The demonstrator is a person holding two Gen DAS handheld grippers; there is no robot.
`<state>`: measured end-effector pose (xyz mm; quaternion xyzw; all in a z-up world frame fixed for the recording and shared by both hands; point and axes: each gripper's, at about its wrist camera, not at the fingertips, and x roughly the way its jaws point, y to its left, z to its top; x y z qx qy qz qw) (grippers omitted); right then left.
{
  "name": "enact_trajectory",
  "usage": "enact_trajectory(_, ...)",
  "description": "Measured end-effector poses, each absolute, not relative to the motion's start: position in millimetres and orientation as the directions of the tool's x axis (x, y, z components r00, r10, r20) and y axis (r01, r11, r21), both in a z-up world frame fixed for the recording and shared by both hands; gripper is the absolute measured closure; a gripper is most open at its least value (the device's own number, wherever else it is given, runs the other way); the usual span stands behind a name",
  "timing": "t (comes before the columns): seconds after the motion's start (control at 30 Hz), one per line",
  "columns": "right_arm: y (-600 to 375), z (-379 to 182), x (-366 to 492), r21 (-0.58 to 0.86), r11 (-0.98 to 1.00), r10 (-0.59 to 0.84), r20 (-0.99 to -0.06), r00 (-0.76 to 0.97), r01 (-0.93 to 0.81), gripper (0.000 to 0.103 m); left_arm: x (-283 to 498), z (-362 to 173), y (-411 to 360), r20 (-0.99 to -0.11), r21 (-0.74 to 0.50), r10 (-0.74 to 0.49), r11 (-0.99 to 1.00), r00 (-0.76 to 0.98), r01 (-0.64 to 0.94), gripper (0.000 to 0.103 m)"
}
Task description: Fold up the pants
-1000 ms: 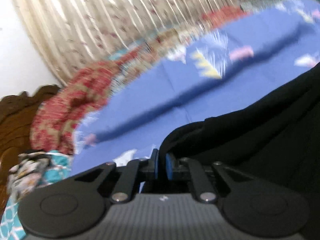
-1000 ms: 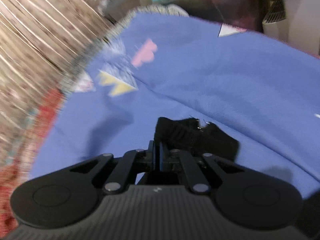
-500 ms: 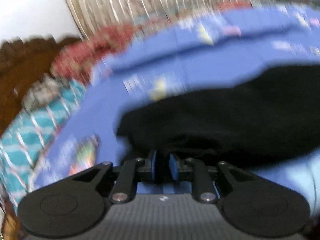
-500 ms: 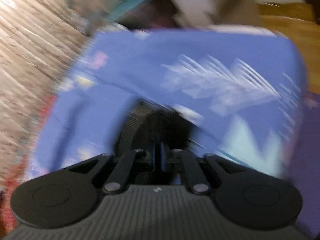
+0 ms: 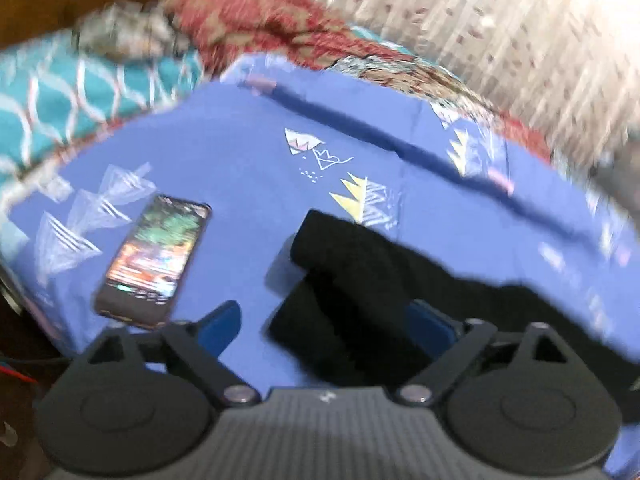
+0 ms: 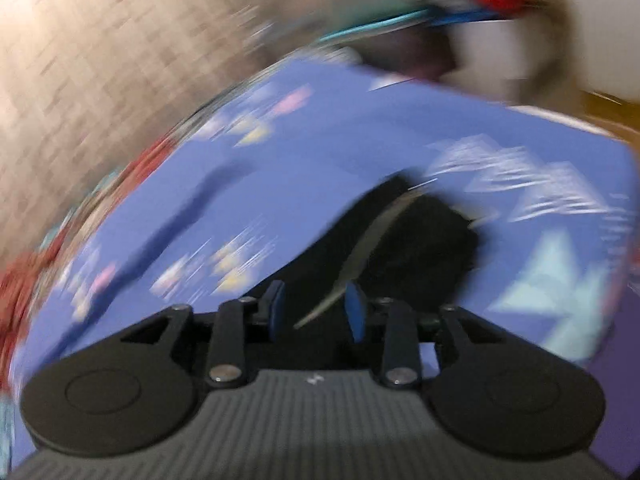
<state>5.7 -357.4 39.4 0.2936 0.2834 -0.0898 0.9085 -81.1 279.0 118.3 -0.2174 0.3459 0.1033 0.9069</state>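
Observation:
The black pants (image 5: 360,276) lie in a folded strip on the blue patterned bedsheet (image 5: 248,168). My left gripper (image 5: 326,318) hovers just over their near end. Its jaws are opening and stand wide, with the cloth lying loose between the blue pads (image 5: 222,320), not pressed. In the right wrist view the other end of the pants (image 6: 420,240) rests on the sheet (image 6: 320,140), crossed by a thin grey strip (image 6: 360,256). My right gripper (image 6: 316,306) is right behind it. Its jaws are opening and stand partly apart, with the grey strip's end between them but not gripped.
A phone (image 5: 154,264) with a lit screen lies on the sheet left of the pants. A teal patterned cloth (image 5: 60,100) and a red patterned blanket (image 5: 260,28) are piled at the bed's far side, before a pale curtain (image 5: 500,28). Blurred clutter (image 6: 440,32) sits beyond the bed.
Both grippers were shut on the black pants and have opened and let them go. Both views have swung across the bed, and the phone has come into the left view.

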Motion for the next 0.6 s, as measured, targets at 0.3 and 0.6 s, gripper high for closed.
enact_trajectory(0.3,-176.6,3.1,29.4,0.455,0.889,0.375,-0.664,0.647,-0.049,0.062,32.9,72.5,317.2,-0.776,-0.415,-0.08,0.812,0.625,-0.411,0.079)
enact_trajectory(0.6,-97.0,29.6,46.8,0.388,0.853,0.522,-0.611,0.595,-0.351,0.062,-59.8,124.5,283.5,-0.586,-0.451,-0.105,0.866,0.803,-0.216,0.09)
